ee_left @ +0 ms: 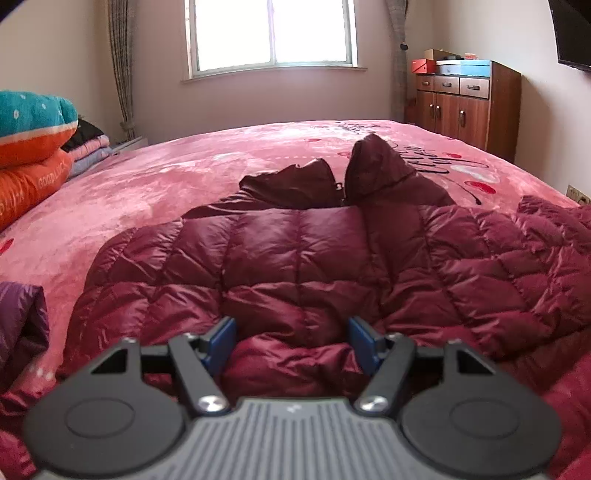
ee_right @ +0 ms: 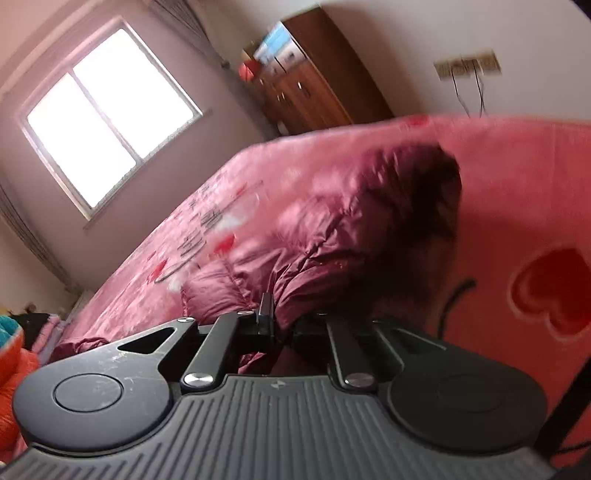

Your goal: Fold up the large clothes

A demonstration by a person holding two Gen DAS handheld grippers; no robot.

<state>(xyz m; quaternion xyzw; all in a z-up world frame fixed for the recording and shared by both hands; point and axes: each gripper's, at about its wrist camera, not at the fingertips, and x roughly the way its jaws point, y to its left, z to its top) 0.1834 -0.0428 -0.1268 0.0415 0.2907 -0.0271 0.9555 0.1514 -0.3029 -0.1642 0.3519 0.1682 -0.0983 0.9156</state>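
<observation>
Handling the puffy, slippery maroon quilted down jacket (ee_left: 295, 254), I pinch its light sleeve fabric in my right gripper (ee_right: 282, 325); left gripper (ee_left: 291, 343) gapes above the near hem.

A home bedroom is showing: a pink plush-covered bed (ee_left: 184, 177) is lying under the left gripper (ee_left: 291, 343), a curtained window (ee_left: 273, 33) ahead, probably a wooden cabinet (ee_left: 465, 107) ahead-right.

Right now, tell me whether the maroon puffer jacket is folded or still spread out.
Mostly spread, not folded: the jacket lies open across the pink bed cover, hood up top, one sleeve flung sideways.
</observation>
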